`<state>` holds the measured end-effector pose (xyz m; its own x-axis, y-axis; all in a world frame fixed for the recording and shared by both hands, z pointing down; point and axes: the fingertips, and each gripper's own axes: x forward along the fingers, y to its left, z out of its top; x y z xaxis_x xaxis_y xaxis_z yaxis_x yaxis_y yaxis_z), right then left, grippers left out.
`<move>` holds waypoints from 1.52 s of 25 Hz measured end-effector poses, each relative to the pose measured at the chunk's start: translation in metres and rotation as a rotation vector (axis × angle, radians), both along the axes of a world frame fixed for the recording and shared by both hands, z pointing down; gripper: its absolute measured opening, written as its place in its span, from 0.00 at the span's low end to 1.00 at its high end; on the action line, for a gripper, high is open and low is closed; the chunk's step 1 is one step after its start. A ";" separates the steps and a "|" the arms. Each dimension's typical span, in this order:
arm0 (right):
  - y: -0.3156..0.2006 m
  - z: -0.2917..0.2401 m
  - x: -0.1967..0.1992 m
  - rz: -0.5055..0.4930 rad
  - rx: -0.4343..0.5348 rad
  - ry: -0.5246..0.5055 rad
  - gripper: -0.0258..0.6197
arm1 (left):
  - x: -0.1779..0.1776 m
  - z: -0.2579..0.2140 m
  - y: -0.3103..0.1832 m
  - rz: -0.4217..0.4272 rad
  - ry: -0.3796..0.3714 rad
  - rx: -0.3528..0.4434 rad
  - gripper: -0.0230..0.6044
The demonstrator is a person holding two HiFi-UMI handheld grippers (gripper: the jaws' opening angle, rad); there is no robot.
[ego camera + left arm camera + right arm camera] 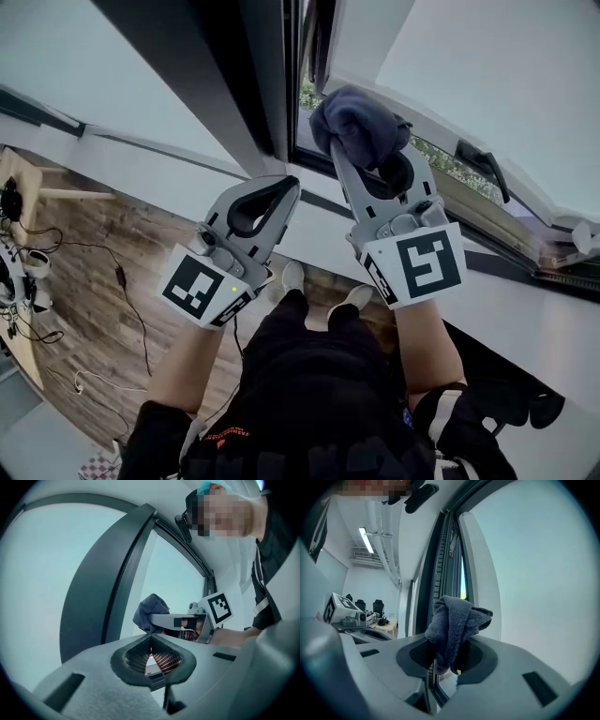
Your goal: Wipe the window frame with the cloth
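A dark blue-grey cloth [361, 127] is bunched in my right gripper [339, 150], which is shut on it. The cloth is held up against the dark window frame [272, 84], at the gap beside the open sash. In the right gripper view the cloth [454, 625] folds over the jaws in front of the frame's upright [440, 559]. My left gripper [286, 187] hangs just left of and below the cloth, shut and holding nothing. The left gripper view has its jaw tips [150, 638] meeting, with the cloth [151, 611] and the frame [101, 588] beyond.
The open sash [525, 84] tilts out to the right and carries a dark handle [483, 161]. A white sill [141, 164] runs below the window. Wooden floor with cables [122, 281] lies to the left. The person's legs and shoes [292, 277] are below.
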<state>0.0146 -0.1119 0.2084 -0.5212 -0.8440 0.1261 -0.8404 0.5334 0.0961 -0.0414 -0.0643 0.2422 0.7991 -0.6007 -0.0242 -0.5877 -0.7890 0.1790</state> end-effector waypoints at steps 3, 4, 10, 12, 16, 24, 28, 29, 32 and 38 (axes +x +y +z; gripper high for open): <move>-0.004 -0.015 -0.010 -0.014 0.030 0.004 0.21 | -0.009 -0.006 -0.004 -0.019 0.006 0.013 0.07; -0.005 -0.018 -0.013 -0.017 0.039 0.006 0.21 | -0.011 -0.007 -0.005 -0.023 0.008 0.016 0.07; -0.010 -0.044 -0.026 -0.029 0.100 0.024 0.21 | -0.019 -0.011 -0.006 -0.039 0.021 0.025 0.07; -0.012 -0.052 -0.028 -0.027 0.118 0.030 0.21 | -0.020 -0.011 -0.006 -0.041 0.024 0.024 0.07; -0.017 -0.053 -0.031 -0.025 0.119 0.041 0.21 | -0.023 -0.011 -0.006 -0.045 0.027 0.022 0.07; -0.019 -0.032 -0.037 -0.028 0.085 0.051 0.21 | -0.029 0.002 -0.004 -0.056 0.028 -0.004 0.07; -0.019 -0.020 -0.037 -0.025 0.072 0.053 0.21 | -0.027 0.011 -0.003 -0.053 0.027 -0.021 0.07; -0.019 -0.017 -0.038 -0.024 0.068 0.055 0.21 | -0.028 0.014 -0.002 -0.052 0.026 -0.025 0.07; -0.018 -0.008 -0.042 -0.023 0.056 0.061 0.21 | -0.031 0.019 0.000 -0.051 0.026 -0.038 0.07; -0.015 0.011 -0.046 -0.022 0.027 0.072 0.21 | -0.033 0.031 0.004 -0.046 0.026 -0.062 0.07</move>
<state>-0.0318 -0.1270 0.2196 -0.5301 -0.8361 0.1413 -0.8191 0.5480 0.1699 -0.0742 -0.0603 0.2731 0.7700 -0.6380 -0.0063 -0.6179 -0.7482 0.2419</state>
